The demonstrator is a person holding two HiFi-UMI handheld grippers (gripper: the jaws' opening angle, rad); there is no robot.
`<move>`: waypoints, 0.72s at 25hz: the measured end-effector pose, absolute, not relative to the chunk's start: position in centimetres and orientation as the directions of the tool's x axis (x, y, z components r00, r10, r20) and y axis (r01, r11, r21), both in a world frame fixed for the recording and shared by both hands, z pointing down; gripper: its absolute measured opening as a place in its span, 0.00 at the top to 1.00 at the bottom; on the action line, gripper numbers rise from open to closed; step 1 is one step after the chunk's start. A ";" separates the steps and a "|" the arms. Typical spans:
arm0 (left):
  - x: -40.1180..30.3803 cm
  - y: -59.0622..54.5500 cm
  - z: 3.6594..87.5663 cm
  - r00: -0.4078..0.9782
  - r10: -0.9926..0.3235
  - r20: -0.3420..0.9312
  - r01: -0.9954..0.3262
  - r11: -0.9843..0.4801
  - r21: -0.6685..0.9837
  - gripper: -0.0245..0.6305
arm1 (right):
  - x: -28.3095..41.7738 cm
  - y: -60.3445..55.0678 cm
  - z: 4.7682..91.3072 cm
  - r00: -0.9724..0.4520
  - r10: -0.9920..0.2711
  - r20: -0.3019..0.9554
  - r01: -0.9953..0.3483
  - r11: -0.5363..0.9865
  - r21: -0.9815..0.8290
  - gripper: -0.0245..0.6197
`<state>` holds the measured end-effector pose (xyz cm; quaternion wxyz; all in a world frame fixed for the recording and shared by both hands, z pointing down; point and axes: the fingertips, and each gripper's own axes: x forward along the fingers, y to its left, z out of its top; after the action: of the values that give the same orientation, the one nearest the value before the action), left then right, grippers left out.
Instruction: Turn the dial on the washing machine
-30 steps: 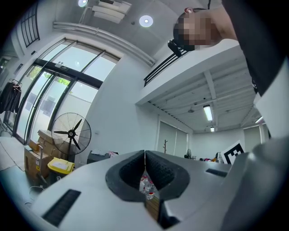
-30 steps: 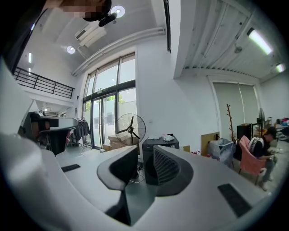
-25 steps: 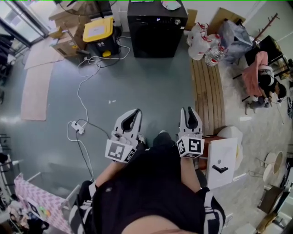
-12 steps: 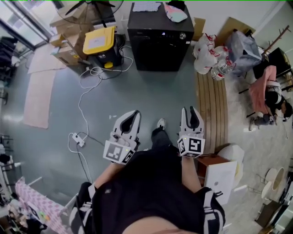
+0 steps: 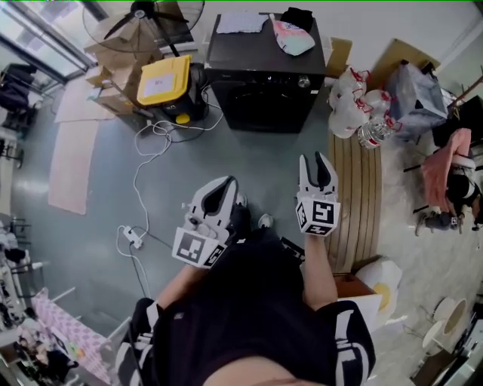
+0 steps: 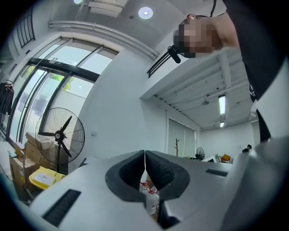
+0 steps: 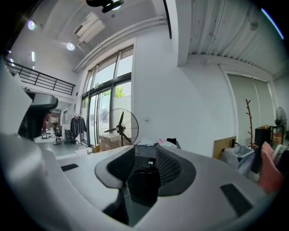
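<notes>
The black washing machine (image 5: 264, 75) stands against the far wall, with its small silver dial (image 5: 304, 81) at the front panel's right end. In the right gripper view the washing machine (image 7: 145, 173) shows between the jaws, far off, its display lit. My right gripper (image 5: 316, 167) points at it from well back; its jaws are opening and nothing is between them. My left gripper (image 5: 224, 188) is held low beside it, shut and empty, and in its own view (image 6: 145, 155) the pads meet.
A yellow-lidded bin (image 5: 164, 81) and a standing fan (image 5: 143, 16) are left of the machine. A white cable and power strip (image 5: 130, 237) lie on the grey floor. Water bottles (image 5: 355, 113) and a wooden bench (image 5: 356, 188) are on the right. Cloths (image 5: 291, 38) lie on the machine.
The person has stepped toward the washing machine, so it shows larger and lower in the head view. The right gripper has risen and its jaws have parted.
</notes>
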<state>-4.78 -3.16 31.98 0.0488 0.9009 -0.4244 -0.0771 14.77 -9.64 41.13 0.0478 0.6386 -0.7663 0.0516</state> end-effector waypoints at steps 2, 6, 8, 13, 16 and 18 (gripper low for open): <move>-3.7 -6.1 32.6 0.635 -0.767 -0.093 -0.751 -0.641 0.158 0.93 | 15.9 -13.7 42.3 -0.169 -0.973 0.156 -0.986 0.169 -0.010 0.71; -1.9 -13.4 35.0 0.651 -0.754 -0.093 -0.739 -0.656 0.151 0.93 | 17.6 -22.4 46.1 -0.159 -0.970 0.181 -0.987 0.159 -0.015 0.69; -1.1 -17.6 36.0 0.656 -0.748 -0.096 -0.732 -0.662 0.161 0.93 | 18.1 -27.1 48.4 -0.168 -0.965 0.201 -0.986 0.167 -0.018 0.67; 1.1 -27.9 39.2 0.689 -0.722 -0.061 -0.703 -0.686 0.186 0.93 | 20.5 -39.4 56.1 -0.157 -0.938 0.308 -0.987 0.158 -0.021 0.65; 2.6 -33.9 41.7 0.713 -0.701 -0.020 -0.684 -0.702 0.200 0.93 | 22.2 -46.5 61.1 -0.137 -0.929 0.345 -0.990 0.137 -0.025 0.59; 3.8 -37.1 43.5 0.727 -0.686 -0.001 -0.671 -0.712 0.209 0.93 | 23.4 -50.2 64.6 -0.124 -0.918 0.377 -0.992 0.125 -0.022 0.56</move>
<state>3.79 -37.13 43.52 0.0973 0.9243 -0.3670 -0.0393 23.44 -50.20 64.59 0.1369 0.6475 -0.7374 0.1352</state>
